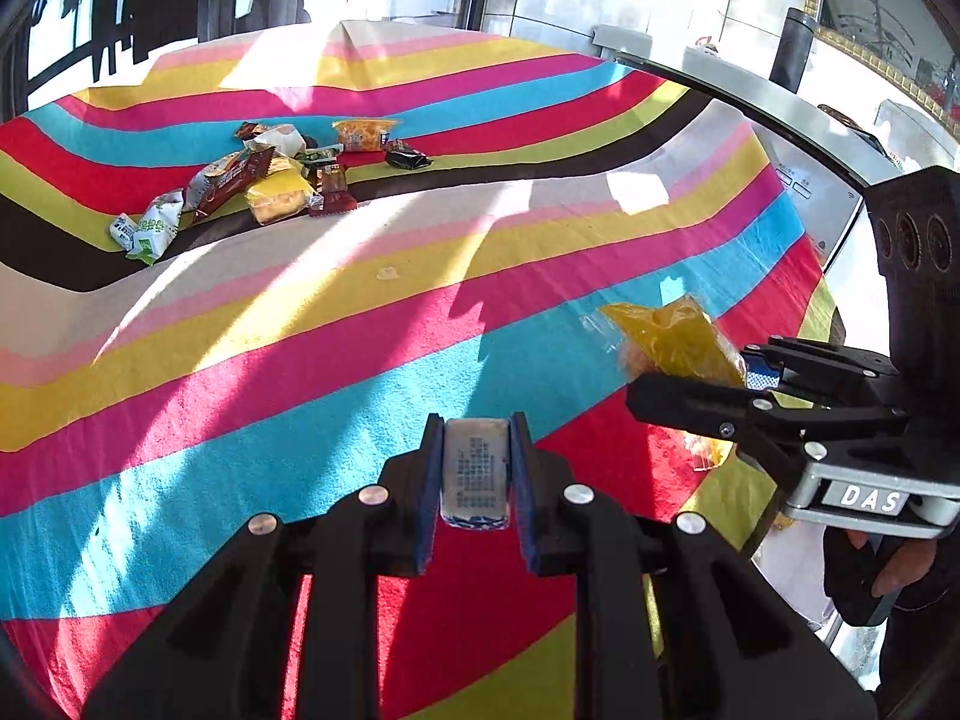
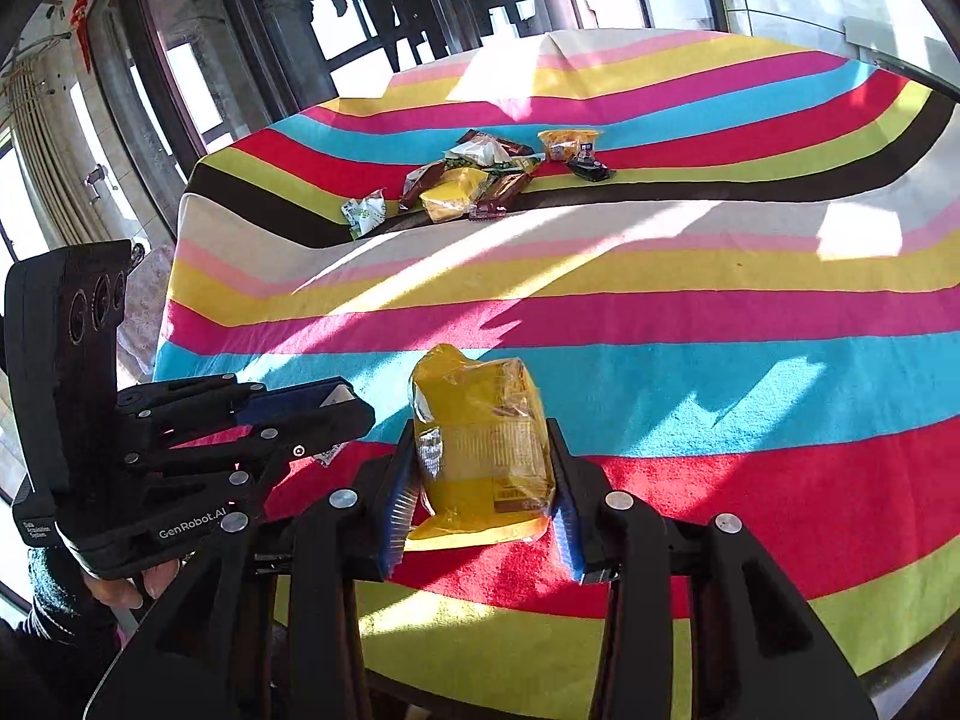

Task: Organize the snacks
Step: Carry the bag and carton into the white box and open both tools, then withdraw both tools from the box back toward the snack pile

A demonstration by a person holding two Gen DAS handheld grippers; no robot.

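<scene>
My left gripper is shut on a small grey-white snack packet with blue print, held above the near stripes of the cloth. My right gripper is shut on a yellow clear-wrapped cake packet; the same yellow packet shows at the right of the left wrist view in the right gripper. The left gripper appears at the left of the right wrist view. A pile of mixed snack packets lies far across the table.
A striped multicolour cloth covers the round table. Windows and dark frames stand behind it. A grey appliance panel and a dark cylinder sit beyond the right edge. A hand holds the left gripper.
</scene>
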